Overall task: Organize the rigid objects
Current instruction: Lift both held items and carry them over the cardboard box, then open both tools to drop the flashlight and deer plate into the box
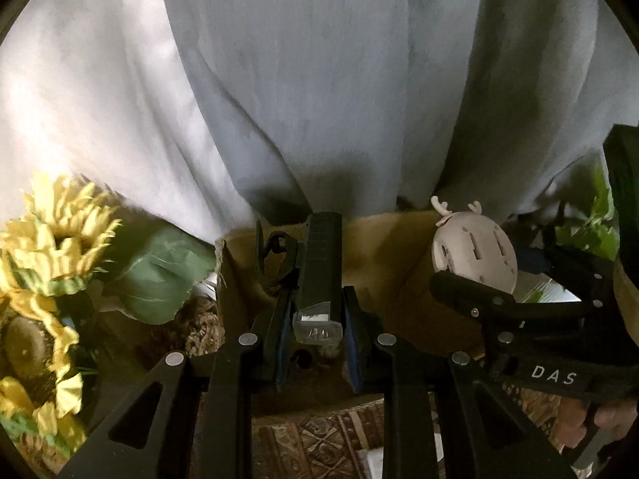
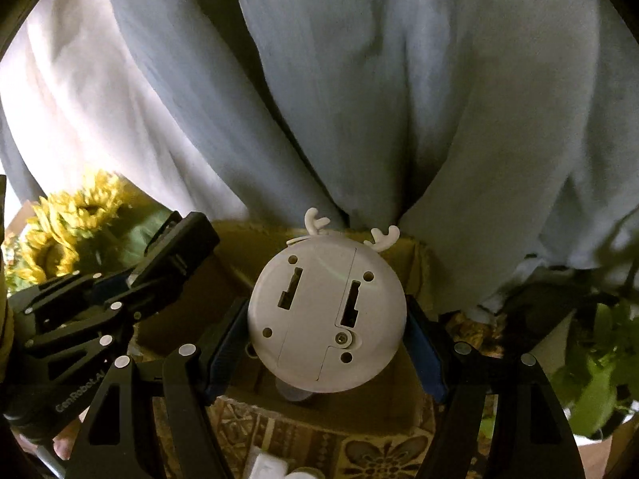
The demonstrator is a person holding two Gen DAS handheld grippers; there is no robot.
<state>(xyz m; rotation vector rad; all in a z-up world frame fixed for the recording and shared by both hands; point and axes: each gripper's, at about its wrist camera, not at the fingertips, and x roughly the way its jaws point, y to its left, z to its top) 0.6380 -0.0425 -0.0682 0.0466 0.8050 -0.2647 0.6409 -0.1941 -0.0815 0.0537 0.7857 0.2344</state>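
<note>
"DAS" marks the right tool (image 1: 471, 275); "GenRobot.AI" marks the left tool (image 2: 131, 279).

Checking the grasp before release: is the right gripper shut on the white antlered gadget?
Shut: right gripper pads press both sides of the white antlered gadget.

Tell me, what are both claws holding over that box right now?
Left gripper shut on black flashlight. Right gripper shut on white antlered gadget. Both above cardboard box; nothing blocking.
</note>
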